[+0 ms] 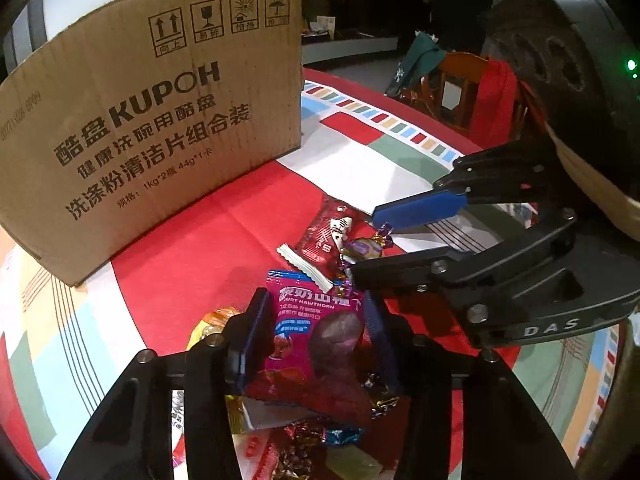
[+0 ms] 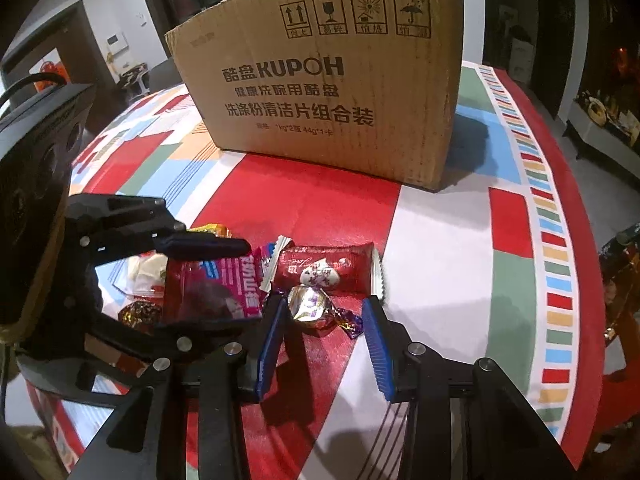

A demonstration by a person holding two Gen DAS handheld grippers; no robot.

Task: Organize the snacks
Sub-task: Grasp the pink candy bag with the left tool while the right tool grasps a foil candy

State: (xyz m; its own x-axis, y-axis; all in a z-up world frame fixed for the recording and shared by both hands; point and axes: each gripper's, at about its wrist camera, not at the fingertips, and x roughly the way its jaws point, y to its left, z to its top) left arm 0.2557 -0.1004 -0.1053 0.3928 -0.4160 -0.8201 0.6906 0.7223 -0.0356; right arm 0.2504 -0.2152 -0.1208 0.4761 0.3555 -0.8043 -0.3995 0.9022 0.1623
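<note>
My left gripper (image 1: 316, 312) is shut on a magenta yogurt hawthorn packet (image 1: 316, 332), held just above the table; the packet also shows in the right wrist view (image 2: 216, 284). My right gripper (image 2: 326, 314) is open, its blue pads either side of a silver-and-purple wrapped candy (image 2: 310, 304) that lies on the cloth. That candy (image 1: 362, 248) shows between the right gripper's fingers (image 1: 416, 210) in the left wrist view. A red snack packet (image 2: 328, 270) lies just beyond it. A tall cardboard box (image 2: 332, 80) stands further back on the table.
Several small wrapped candies lie under and beside the left gripper: an orange one (image 1: 212, 322), a foil one (image 2: 138, 312) and a white packet (image 2: 146, 270). The round table has a red, white and green patterned cloth (image 2: 512, 220). A wooden chair (image 1: 460, 88) stands beyond the table edge.
</note>
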